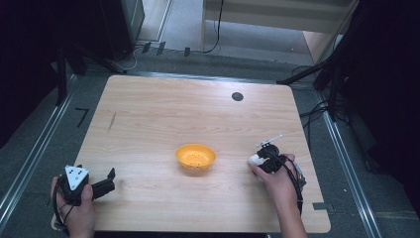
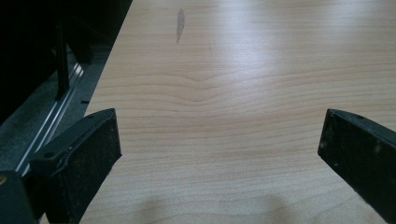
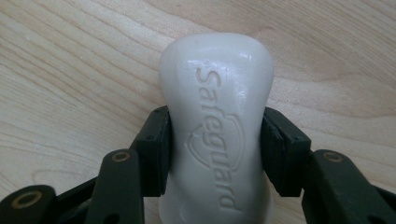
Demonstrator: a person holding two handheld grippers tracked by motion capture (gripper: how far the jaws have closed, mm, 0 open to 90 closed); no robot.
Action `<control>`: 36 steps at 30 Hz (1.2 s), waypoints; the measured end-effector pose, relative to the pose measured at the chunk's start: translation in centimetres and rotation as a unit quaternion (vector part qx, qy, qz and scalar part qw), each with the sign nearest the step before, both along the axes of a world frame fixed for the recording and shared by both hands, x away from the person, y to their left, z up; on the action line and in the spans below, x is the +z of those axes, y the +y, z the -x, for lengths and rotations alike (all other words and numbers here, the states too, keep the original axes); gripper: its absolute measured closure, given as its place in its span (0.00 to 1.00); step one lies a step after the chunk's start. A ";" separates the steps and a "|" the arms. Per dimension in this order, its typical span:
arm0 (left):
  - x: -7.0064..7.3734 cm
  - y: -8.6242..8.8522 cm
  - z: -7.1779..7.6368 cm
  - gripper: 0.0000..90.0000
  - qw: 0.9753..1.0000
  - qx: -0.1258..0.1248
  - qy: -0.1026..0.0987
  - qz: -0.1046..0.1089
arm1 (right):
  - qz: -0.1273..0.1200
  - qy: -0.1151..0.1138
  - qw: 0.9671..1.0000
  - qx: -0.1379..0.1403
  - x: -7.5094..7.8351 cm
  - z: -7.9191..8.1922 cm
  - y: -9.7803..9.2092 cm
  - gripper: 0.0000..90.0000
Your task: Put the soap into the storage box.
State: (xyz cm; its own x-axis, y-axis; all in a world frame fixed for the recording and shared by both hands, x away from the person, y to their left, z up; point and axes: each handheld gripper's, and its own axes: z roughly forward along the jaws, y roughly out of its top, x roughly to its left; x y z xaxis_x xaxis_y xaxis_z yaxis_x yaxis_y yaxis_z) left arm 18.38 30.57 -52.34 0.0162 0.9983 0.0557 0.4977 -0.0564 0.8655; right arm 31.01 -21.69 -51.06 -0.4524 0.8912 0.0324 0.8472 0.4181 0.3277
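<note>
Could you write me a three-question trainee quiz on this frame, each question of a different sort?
1. True or false: the right gripper has its jaws closed on the white Safeguard soap bar.
2. Multiple choice: where does the orange bowl sit? A) at the table's far edge, B) near the middle of the wooden table, between the two grippers, C) inside the left gripper.
3. Fill in: the left gripper has its jaws wide ____, with bare tabletop between them.

Key
1. True: a pad presses each side of the bar.
2. B.
3. Apart (open), holding nothing.
</note>
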 end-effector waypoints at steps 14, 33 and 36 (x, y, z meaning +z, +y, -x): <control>0.0 0.1 -0.1 0.00 1.000 0.000 0.001 0.004 | -0.002 0.011 1.000 0.019 0.1 -0.3 -0.2 0.56; 0.0 0.0 -0.1 0.00 1.000 -0.001 -0.001 0.002 | -0.020 -0.009 0.998 0.062 2.5 -0.3 -0.6 0.57; 0.0 0.0 -0.1 0.00 1.000 -0.002 0.000 0.001 | -0.023 -0.013 0.997 0.076 2.9 -0.3 -0.3 0.57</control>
